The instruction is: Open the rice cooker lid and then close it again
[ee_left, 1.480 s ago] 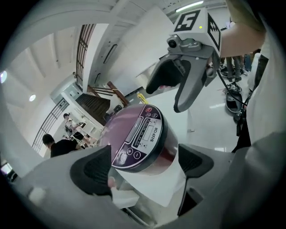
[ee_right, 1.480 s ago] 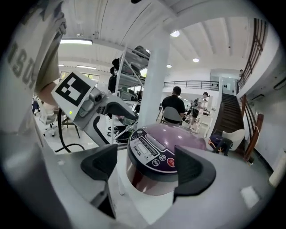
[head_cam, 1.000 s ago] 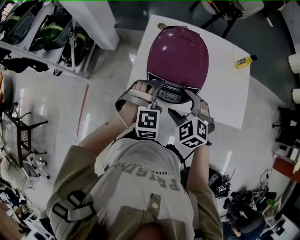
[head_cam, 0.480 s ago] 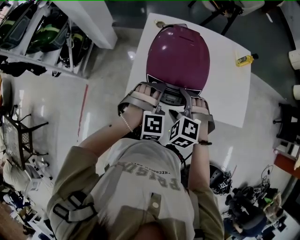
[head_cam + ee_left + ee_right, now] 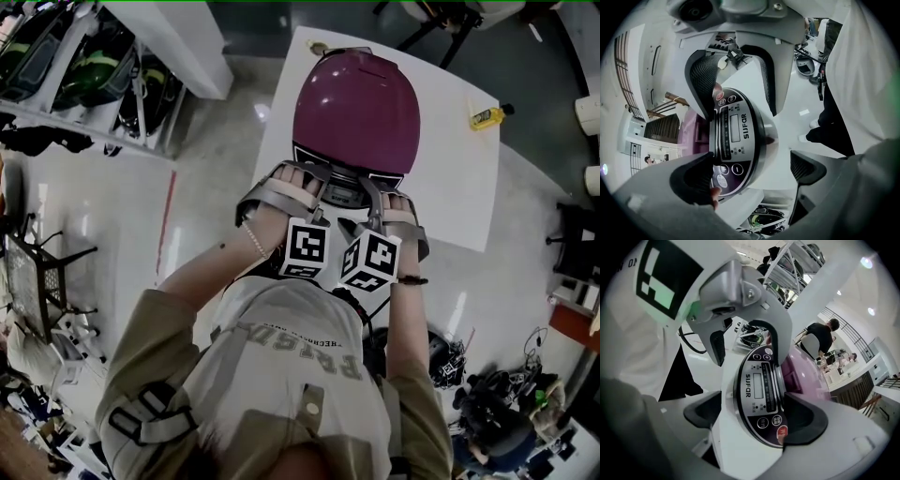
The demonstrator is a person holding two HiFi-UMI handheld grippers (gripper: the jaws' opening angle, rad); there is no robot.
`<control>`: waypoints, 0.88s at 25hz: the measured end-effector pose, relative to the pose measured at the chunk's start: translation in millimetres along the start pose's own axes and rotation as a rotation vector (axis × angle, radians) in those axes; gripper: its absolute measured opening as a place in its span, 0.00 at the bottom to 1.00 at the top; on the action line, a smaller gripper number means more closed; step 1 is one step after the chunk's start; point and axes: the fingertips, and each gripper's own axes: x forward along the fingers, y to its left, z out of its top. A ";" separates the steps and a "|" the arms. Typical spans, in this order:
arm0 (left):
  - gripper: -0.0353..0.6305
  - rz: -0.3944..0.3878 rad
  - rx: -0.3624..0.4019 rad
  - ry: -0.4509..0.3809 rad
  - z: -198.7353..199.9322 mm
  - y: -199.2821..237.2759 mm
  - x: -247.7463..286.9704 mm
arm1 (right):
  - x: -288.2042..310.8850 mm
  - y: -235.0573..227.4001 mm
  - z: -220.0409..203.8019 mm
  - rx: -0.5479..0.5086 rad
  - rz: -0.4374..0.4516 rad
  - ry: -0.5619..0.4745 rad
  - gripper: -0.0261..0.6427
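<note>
Right now I am looking at one rice cooker (image 5: pixel 356 103) sitting on the white table (image 5: pixel 450 197), at the edge nearest me, its purple lid (image 5: pixel 356 84) down and closed. Its control panel (image 5: pixel 736 136) is carrying the only writing I can make out, a brand that seems to read "SUPOR" in styled letters beside a small display window. The round buttons at each end of the panel have marks too small for me to read, and the print on my shirt is not coming through legibly. I am holding the left gripper (image 5: pixel 750 176) with its jaws spread wide and straddling the panel. They have just been opening further, and they are pinching nothing. The right gripper (image 5: pixel 754 418) is also standing spread across the same panel from the other side. One pad is lying against the lid's edge by a red button (image 5: pixel 782 431), and the other is hanging clear. Compared with a second ago, both grippers are sitting closer together and higher against the panel, and the lid is staying shut. I am counting two grippers, two marker cubes (image 5: pixel 307 248), one cooker and one small yellow object (image 5: pixel 487 119) far off on the table.
</note>
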 end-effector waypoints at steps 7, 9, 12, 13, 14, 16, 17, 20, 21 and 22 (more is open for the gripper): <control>0.84 0.002 0.009 -0.008 -1.5 -0.1 -1.7 | -1.1 -1.3 2.6 0.022 0.006 -0.007 0.63; 0.85 -0.002 0.016 -0.010 -2.5 -0.6 -2.0 | -0.8 -1.2 3.5 0.031 0.012 -0.008 0.63; 0.85 -0.012 0.020 -0.019 -2.8 -1.4 -1.8 | 0.2 -1.3 4.6 0.050 0.021 -0.011 0.64; 0.85 -0.012 0.019 -0.023 -2.9 -1.5 -1.5 | 0.7 -1.2 5.0 0.059 0.021 -0.014 0.64; 0.85 -0.011 0.020 -0.027 -3.4 -1.5 -1.0 | 1.3 -1.0 5.6 0.069 0.021 -0.019 0.64; 0.85 -0.012 0.025 -0.035 -4.1 -1.5 -0.2 | 2.5 -0.8 6.3 0.083 0.025 -0.024 0.65; 0.85 -0.014 0.024 -0.040 -4.1 -1.3 0.0 | 2.9 -1.2 6.3 0.085 0.027 -0.023 0.65; 0.85 -0.016 0.020 -0.061 -3.4 -0.4 -0.2 | 2.9 -3.5 5.5 0.090 0.031 -0.020 0.65; 0.85 -0.015 0.022 -0.067 -3.4 0.7 -0.3 | 2.9 -4.8 5.5 0.093 0.031 -0.020 0.65; 0.85 -0.015 0.025 -0.072 -3.7 1.8 -0.5 | 2.9 -6.1 5.7 0.095 0.031 -0.019 0.65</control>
